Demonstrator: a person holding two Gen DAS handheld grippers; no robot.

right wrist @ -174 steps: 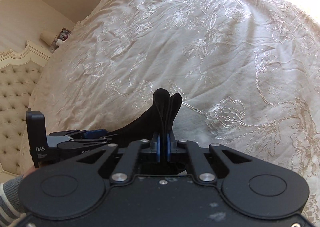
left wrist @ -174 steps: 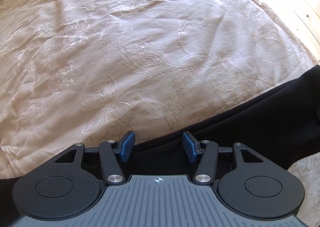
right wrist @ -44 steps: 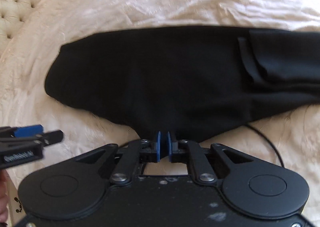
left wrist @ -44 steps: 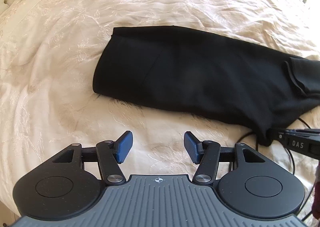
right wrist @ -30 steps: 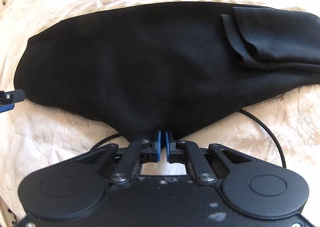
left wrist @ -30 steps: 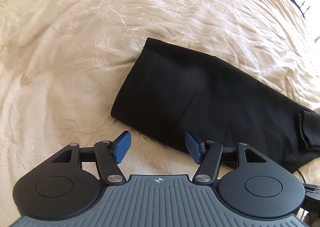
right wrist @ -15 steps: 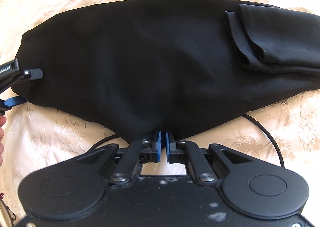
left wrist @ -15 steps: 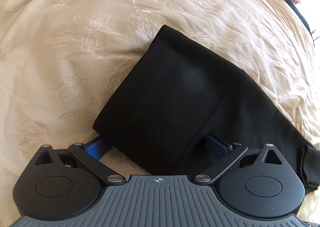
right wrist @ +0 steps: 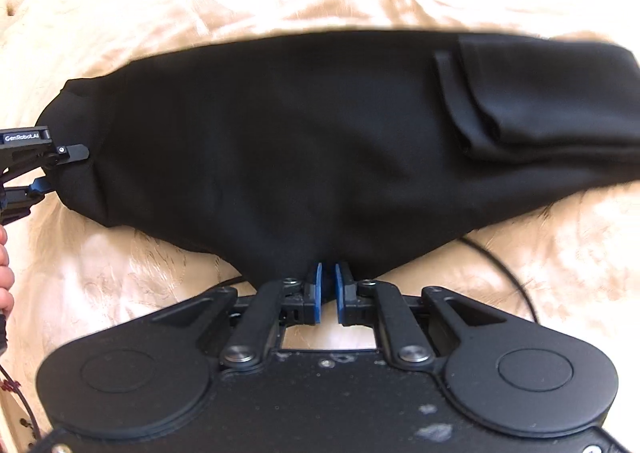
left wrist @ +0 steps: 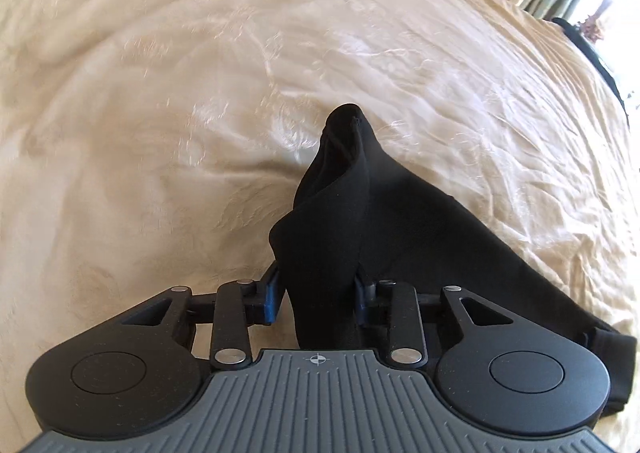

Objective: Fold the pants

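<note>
The pants (right wrist: 304, 141) run off the right edge; the bedspread (left wrist: 200, 93) is motion-blurred.

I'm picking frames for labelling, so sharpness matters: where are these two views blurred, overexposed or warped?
Left wrist view: the bedspread is smeared by motion blur, the window corner blown out, while the black pants and left tool stay crisp. Right wrist view: the pants' upper edge is soft, the bedspread overexposed, fisheye bending everything; the right tool is sharp.

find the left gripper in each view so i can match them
Left wrist: left gripper at bottom centre, closing on a bunched end of the black pants.
Right wrist: at the far left edge, at the pants' left end.
Shared landmark: the cream bedspread.
</note>
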